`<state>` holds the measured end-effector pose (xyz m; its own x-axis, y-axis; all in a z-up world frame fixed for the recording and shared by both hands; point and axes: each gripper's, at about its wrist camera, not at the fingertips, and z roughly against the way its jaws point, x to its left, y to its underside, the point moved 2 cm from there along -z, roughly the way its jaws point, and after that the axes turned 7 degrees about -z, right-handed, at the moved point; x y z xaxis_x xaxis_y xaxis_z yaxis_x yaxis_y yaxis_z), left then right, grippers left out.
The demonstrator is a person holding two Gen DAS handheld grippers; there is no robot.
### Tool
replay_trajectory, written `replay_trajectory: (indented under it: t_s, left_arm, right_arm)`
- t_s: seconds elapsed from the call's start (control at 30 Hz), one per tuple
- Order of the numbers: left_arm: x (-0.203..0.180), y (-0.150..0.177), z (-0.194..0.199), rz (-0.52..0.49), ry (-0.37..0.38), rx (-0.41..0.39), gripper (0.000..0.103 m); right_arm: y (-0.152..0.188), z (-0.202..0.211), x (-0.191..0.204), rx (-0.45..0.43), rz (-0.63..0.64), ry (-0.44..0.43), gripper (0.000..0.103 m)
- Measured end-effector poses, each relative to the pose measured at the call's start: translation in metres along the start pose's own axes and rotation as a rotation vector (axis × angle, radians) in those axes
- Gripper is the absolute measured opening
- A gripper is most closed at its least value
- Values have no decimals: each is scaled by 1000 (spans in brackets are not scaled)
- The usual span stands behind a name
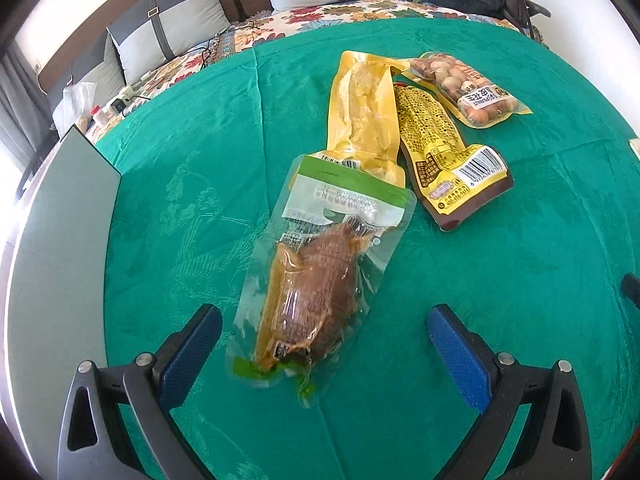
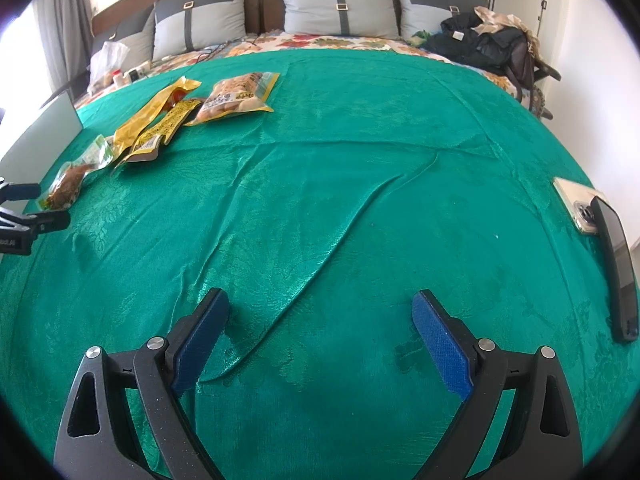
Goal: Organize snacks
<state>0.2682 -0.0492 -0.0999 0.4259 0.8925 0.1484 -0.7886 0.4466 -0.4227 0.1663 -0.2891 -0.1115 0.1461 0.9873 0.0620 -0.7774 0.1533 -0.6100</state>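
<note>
So there's a green cloth [image 2: 360, 184] spread over the table, a bit wrinkled in the middle, and four snack packs sitting together toward one side of it. Nearest the left gripper [image 1: 324, 324] is a clear pouch with a green top [image 1: 316, 264] and something brown sealed inside. Its lower end lies right between the two blue pads, but the pads stand well clear of it on both sides, so the fingers are spread wide and not squeezing anything.

The pouch's top edge overlaps the end of a long yellow pack [image 1: 362, 116]. Just beside that one, touching it along the side, is a yellow and brown pack with a barcode [image 1: 444, 152]. Behind those lies a bag of peanuts [image 1: 468, 88], its corner just touching the long yellow pack.

The right gripper [image 2: 320, 320] hangs over a bare stretch of cloth, well apart from the snacks, fingers spread and nothing between them. Off at the right edge of the table there's a phone [image 2: 580, 204] and a dark flat thing [image 2: 616, 268] partly over it, can't tell what that is.

A grey board [image 1: 60, 240] sits at the left edge of the table. Behind everything is a bed with a flowery cover [image 2: 320, 42], grey pillows [image 2: 340, 8] and a heap of dark clothes [image 2: 480, 46].
</note>
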Motion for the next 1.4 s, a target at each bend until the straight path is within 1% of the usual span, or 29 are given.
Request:
replay_trajectory:
  t_s: [0.03,0.07,0.1,0.13,0.2,0.3,0.37,0.43,0.47,0.53,0.57,0.63,0.7,0.77,0.83,1.13,1.2,1.3,1.4]
  left_arm:
    - [6,-1,0,47,39,-14,71]
    - [13,1,3,106,98,-32,57]
    - [18,3,6,153,105,-37,53]
    - [23,9,9,187,95,-32,47]
    - [30,29,19,238,89,-36,46]
    - [41,72,39,331,108,-42,46]
    - [45,97,50,351,95,-45,48]
    - [45,112,55,336,40,-41,58]
    - [45,115,56,318,20,-48,60]
    - [45,116,51,279,-21,-40,86]
    - [45,117,47,259,-47,-39,90]
    - [50,116,42,247,-81,-79,103]
    - [58,115,37,283,-67,-100,103]
    - [63,116,35,314,-75,-115,103]
    - [63,115,34,316,-82,-129,103]
    - [63,114,33,317,-81,-132,103]
    - [63,114,33,317,-81,-132,103]
    - [64,114,32,317,-81,-132,103]
    - [64,114,32,317,-81,-132,103]
  right_arm:
    - [0,0,0,0,0,0,95]
    - [0,0,0,0,0,0,95]
    - [0,0,0,0,0,0,95]
    - [0,0,0,0,0,0,95]
    - [0,0,0,0,0,0,95]
    - [0,-1,1,0,0,0,95]
    - [0,0,0,0,0,0,95]
    - [0,0,0,0,0,0,95]
    - [0,0,1,0,0,0,95]
    - [0,0,0,0,0,0,95]
    - [0,0,0,0,0,0,95]
    - [0,0,0,0,0,-2,95]
    - [0,-1,1,-1,0,-7,95]
    - [0,-1,1,-1,1,-12,95]
    - [0,-2,1,-1,3,-14,95]
    - [1,-2,1,-2,5,-9,95]
    - [-1,-2,0,14,11,-17,95]
    - [-21,-8,1,64,24,-54,93]
    - [-65,-16,12,49,15,-85,92]
